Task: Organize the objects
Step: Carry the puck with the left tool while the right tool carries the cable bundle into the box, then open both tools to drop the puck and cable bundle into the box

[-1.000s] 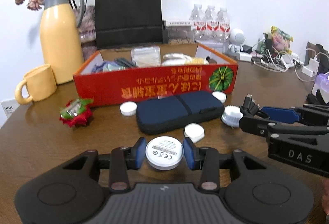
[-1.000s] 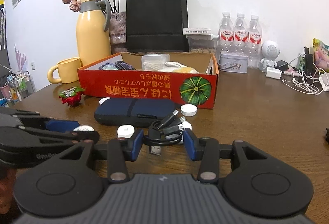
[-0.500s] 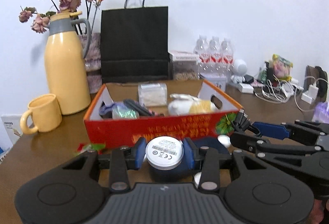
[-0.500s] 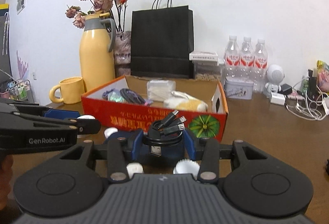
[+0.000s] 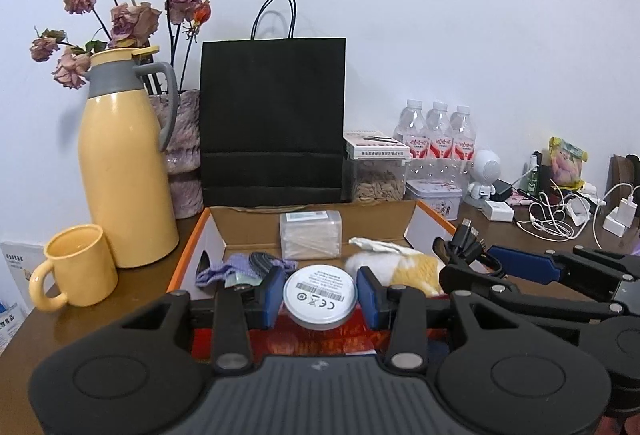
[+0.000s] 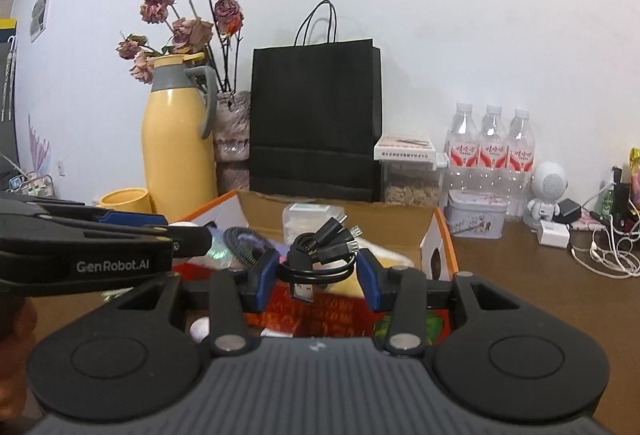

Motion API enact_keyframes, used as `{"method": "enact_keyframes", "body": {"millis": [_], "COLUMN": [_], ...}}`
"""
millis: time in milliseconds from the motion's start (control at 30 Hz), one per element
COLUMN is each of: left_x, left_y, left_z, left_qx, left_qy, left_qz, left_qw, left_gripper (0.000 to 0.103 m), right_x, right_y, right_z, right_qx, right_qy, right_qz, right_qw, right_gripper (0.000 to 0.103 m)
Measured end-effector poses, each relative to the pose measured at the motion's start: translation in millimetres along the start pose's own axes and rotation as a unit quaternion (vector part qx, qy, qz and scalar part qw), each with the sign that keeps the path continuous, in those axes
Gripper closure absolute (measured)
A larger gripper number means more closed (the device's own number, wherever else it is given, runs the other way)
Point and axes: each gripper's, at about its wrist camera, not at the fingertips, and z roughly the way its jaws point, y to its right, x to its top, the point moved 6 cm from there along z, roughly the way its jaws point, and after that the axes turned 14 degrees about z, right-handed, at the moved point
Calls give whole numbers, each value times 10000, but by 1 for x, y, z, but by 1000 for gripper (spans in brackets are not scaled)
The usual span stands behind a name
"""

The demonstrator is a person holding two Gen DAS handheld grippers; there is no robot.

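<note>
My left gripper (image 5: 319, 298) is shut on a white round puck (image 5: 319, 299) with a printed label, its blue pads pressing both sides. It hangs over the near wall of the red cardboard box (image 5: 316, 341). My right gripper (image 6: 319, 271) is shut on a coiled black USB cable (image 6: 320, 249), also held above the box (image 6: 440, 235). In the left wrist view the right gripper (image 5: 476, 263) reaches in from the right with the cable (image 5: 464, 249). The left gripper (image 6: 176, 233) enters the right wrist view from the left. Inside the box lie a clear plastic case (image 5: 311, 235), a purple cloth (image 5: 236, 267) and a white-yellow bundle (image 5: 400, 267).
A yellow jug (image 5: 124, 171) and yellow mug (image 5: 74, 267) stand left of the box. A black paper bag (image 5: 274, 123), a vase of dried roses (image 5: 182, 155), water bottles (image 5: 438, 135) and a tin (image 5: 434, 195) line the back. Chargers and white cables (image 5: 560, 215) clutter the right.
Both grippers rose from the tabletop and moved forward over the box, each still holding its item. The dark pouch and loose white caps on the table dropped out of sight.
</note>
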Motion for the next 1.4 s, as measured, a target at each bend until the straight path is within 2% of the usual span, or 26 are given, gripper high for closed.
{"method": "enact_keyframes", "body": {"millis": [467,667,1000,1300,1367,1400], "left_x": [23,24,27,21,21,21], "left_y": [-31,-36,-43,-44,-43,-44], "left_z": [55,81,116,131,132,132], "left_qx": [119,117,94,61,138,189], "left_qy": [74,-44,-139,-263,-333,-363], "left_qz": [-207,-171,-42,71,138,158], "left_qw": [9997,9998,9998,9996,9993,9990], "left_gripper": [65,65,65,65,61,53], "right_x": [19,24,21,14,12,11], "right_y": [11,12,12,16,17,18], "right_z": [56,81,119,134,135,135], "right_qx": [-28,-1,-6,-38,-68,-97], "right_qy": [-49,-77,-364,-546,-613,-672], "right_qz": [19,8,-35,-45,-48,-44], "right_qw": [10000,10000,9993,9985,9981,9977], "right_gripper": [60,60,60,60,59,57]}}
